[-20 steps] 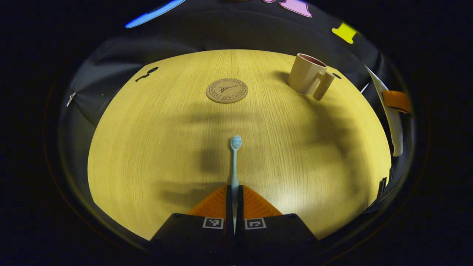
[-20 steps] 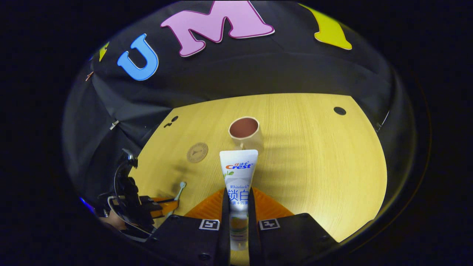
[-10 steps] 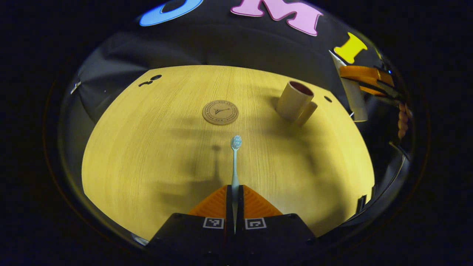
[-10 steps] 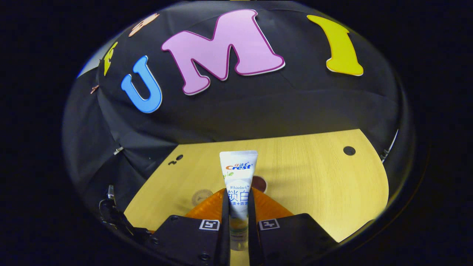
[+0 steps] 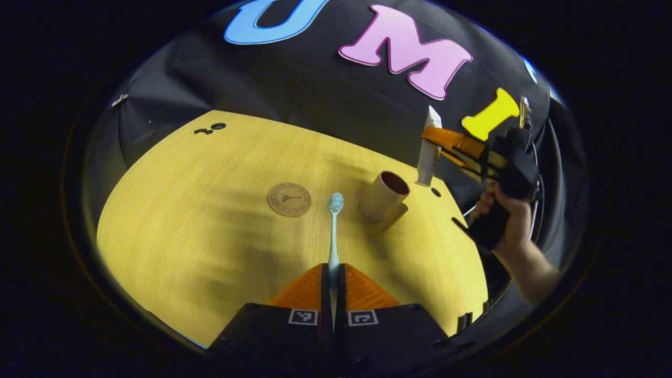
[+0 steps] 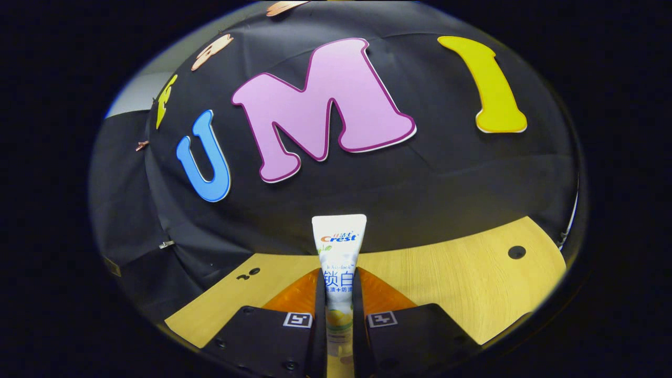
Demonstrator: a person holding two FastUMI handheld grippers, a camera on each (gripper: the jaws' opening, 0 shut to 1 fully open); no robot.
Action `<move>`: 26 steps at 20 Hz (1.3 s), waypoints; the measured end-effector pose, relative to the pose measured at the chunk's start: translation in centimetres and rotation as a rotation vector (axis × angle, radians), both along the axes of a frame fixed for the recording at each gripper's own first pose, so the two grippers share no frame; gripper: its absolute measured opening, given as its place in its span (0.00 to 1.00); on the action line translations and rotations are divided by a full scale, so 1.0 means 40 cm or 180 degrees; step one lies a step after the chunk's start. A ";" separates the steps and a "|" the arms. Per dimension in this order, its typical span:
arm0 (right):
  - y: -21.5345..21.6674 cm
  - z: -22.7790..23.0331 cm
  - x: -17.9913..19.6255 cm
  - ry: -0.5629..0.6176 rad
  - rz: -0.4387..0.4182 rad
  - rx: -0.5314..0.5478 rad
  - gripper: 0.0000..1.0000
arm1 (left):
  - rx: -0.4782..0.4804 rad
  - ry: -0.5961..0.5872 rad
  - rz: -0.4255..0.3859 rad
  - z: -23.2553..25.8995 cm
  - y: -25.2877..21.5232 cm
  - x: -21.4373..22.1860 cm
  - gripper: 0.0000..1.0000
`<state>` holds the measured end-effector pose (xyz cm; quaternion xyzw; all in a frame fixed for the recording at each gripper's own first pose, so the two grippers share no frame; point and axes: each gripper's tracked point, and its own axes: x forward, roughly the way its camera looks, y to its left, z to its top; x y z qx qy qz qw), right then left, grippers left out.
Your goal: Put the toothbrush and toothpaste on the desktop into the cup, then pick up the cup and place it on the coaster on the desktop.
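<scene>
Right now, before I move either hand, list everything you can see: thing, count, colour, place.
Pale blue toothbrush: one, held in the left tongs, head pointing toward the cup.
White toothpaste tube: one, held in the right tongs, raised above the desktop.
Beige cup with a dark red inside: one, standing on the desktop, right of the coaster.
Round brown cork coaster: one, bare, on the desktop.
Yellow wood-grain desktop: one, under all of it.
Left tongs: shut on the toothbrush.
Right tongs: shut on the toothpaste tube.
Person's hand: one, holding the right tongs, at the right edge of the left gripper view.
</scene>
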<state>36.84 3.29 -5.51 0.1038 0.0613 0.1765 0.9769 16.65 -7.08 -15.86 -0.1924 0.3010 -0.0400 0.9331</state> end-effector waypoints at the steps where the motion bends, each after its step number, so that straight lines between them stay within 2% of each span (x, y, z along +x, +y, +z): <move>1: 0.006 -0.005 0.010 -0.0011 0.0007 0.0034 0.23 | -0.0060 -0.0027 0.0046 0.007 0.002 0.003 0.06; 3: 0.012 -0.016 0.033 -0.0070 -0.0015 0.0018 0.23 | -0.0092 -0.0042 0.0093 0.006 0.006 0.006 0.07; 8: 0.014 -0.047 0.069 -0.0378 -0.0053 -0.0286 0.23 | 0.0010 -0.0238 0.0086 0.028 0.002 0.019 0.06; 15: 0.010 -0.152 0.068 -0.0347 -0.0095 -0.0234 0.23 | -0.0067 -0.0455 0.0032 0.063 -0.017 0.035 0.07; 19: 0.028 -0.223 0.057 -0.0281 -0.0025 -0.0374 0.23 | -0.0002 -0.0502 -0.0023 0.060 -0.032 0.020 0.07; 24: 0.022 -0.285 0.046 -0.0082 0.0068 -0.0353 0.33 | -0.0011 -0.0455 -0.0025 0.053 -0.041 0.022 0.07; 25: 0.021 -0.270 0.046 -0.0118 0.0067 -0.0369 0.41 | 0.0000 -0.0476 -0.0027 0.056 -0.042 0.026 0.07; 26: 0.019 -0.258 0.042 -0.0145 0.0058 -0.0358 0.42 | 0.0006 -0.0497 -0.0035 0.060 -0.048 0.032 0.06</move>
